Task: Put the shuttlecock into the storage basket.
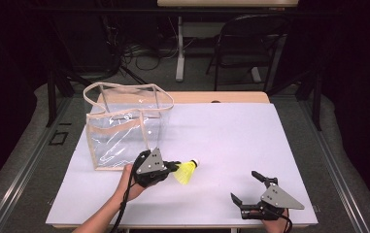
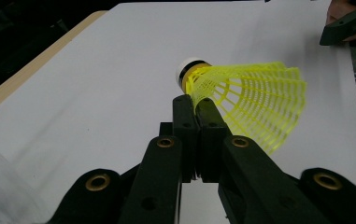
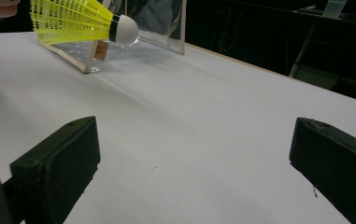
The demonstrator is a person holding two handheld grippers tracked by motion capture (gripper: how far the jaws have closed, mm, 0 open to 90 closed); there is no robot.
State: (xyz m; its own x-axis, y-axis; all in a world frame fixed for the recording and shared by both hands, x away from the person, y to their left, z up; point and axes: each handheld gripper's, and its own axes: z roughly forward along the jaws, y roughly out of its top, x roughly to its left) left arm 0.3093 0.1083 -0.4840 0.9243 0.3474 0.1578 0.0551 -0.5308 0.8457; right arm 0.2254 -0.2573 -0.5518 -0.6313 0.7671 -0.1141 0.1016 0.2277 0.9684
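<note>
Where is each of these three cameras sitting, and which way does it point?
High view: above the person's side, facing forward and down on the white table; forearms and both hand-held grippers show.
Left gripper view: on the left hand-held gripper, looking along its shut jaws at the yellow plastic shuttlecock.
Right gripper view: on the right hand-held gripper, low over the table; open jaws show.
Shared: all three views show the shuttlecock; the high and right gripper views show the clear plastic bag.

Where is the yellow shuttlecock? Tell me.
In the high view the yellow shuttlecock is pinched in the left gripper, just right of the clear bag, above the white table.
</note>
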